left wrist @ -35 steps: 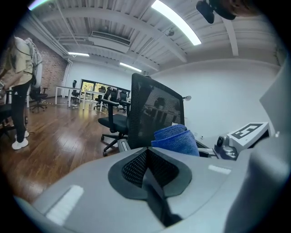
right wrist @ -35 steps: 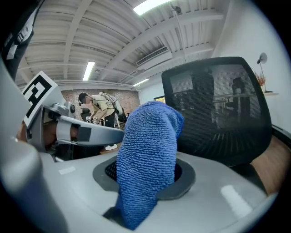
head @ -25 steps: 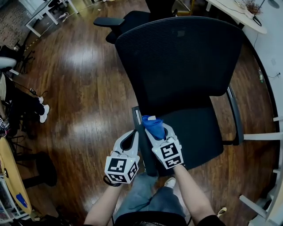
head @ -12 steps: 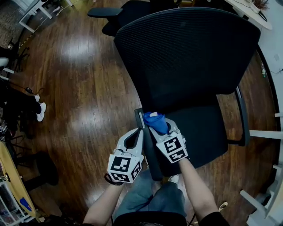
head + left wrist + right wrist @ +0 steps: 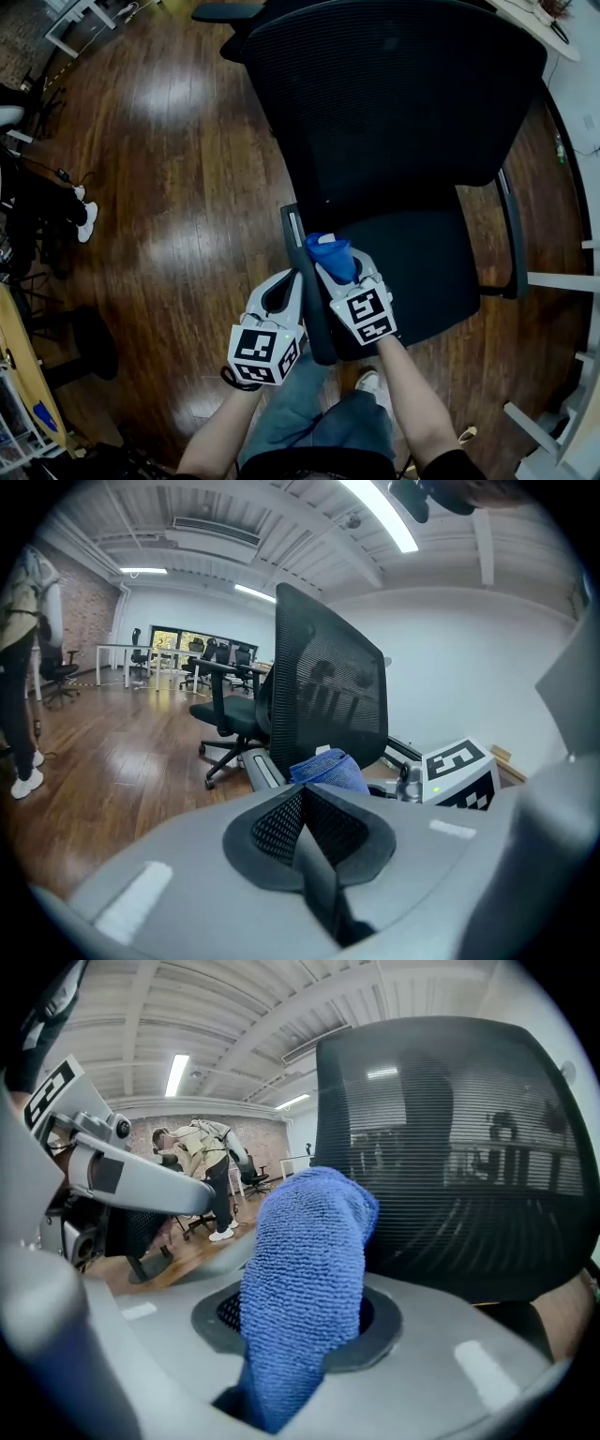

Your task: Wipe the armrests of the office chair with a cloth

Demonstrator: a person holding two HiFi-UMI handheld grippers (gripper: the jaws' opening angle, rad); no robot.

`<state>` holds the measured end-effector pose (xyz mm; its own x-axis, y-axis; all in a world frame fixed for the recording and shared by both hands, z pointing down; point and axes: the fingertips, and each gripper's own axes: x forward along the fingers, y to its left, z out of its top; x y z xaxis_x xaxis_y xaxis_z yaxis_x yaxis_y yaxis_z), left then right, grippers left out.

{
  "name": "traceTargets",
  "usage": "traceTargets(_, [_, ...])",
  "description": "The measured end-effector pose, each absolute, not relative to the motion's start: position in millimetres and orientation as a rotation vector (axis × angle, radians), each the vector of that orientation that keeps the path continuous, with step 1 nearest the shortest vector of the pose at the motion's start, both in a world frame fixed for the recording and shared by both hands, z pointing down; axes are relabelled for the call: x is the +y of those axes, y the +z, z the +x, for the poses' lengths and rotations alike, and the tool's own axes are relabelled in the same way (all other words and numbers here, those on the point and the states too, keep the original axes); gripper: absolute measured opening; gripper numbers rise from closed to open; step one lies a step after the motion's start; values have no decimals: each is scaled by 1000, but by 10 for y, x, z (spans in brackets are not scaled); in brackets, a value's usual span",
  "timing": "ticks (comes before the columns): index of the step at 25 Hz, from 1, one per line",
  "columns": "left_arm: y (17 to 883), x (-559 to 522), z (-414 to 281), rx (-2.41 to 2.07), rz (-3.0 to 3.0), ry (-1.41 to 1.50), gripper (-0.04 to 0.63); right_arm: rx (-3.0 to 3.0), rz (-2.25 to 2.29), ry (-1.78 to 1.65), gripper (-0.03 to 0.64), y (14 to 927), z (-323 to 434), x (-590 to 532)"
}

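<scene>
Cloth (image 5: 330,255) is up in the right gripper (image 5: 337,265), jaws clamped on the blue fold with a rounded wad poking out past the tips, and it sits just on the seat side of the near armrest (image 5: 294,230) of the office chair (image 5: 394,112). Over the last second it has drawn back a touch from the armrest's far end towards the person, which looks like a wiping stroke under way, though actual contact with the pad can't be confirmed from here. Left gripper (image 5: 286,281) hangs on the armrest's other side, jaws closed together on nothing, doing no work. Judging by this, the near armrest is mid-wipe and the opposite armrest (image 5: 507,234) is still to come.
</scene>
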<state>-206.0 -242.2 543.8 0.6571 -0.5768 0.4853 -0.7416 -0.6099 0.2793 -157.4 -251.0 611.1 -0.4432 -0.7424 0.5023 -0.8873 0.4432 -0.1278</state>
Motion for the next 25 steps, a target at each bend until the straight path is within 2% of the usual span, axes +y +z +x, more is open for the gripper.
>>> traceTargets(25, [5489,-581,-2082,-1189,2383,484,6,-2389,1172,399,137,6285,-1738,-562])
